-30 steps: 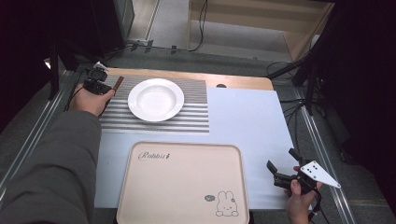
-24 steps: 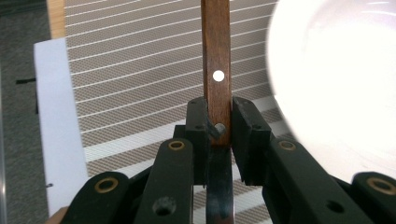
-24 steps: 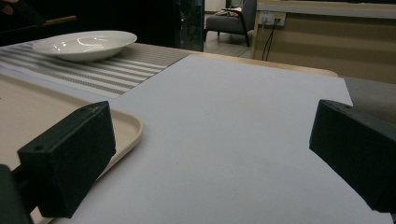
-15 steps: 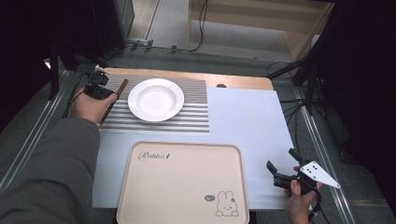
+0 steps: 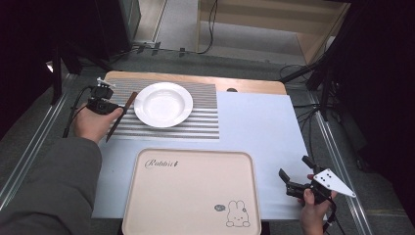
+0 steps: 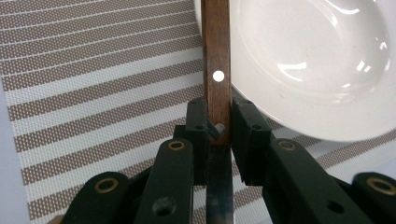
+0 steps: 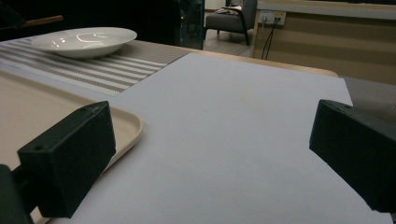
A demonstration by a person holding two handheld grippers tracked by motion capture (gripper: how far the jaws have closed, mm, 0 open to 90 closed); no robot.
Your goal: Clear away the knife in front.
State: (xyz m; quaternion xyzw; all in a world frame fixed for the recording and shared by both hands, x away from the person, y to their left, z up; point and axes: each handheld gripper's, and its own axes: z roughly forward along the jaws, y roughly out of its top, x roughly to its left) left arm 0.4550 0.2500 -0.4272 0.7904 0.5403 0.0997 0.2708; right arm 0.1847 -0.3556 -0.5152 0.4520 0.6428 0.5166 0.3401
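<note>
So nearest the camera, at the bottom of the high view, there's the tray, bare. Lower right of it the right gripper just hovers over the white sheet, jaws wide apart with nothing between them.

Further up, at the left of the frame, the left gripper is clamped on a knife, a wooden-handled one. In the left gripper view the pads pinch the handle right where it meets the blade. The knife sits at the left edge of the mat, just beside the plate.

My guess: plate's already placed, the knife is being set next to it, and letting go is what's left.
</note>
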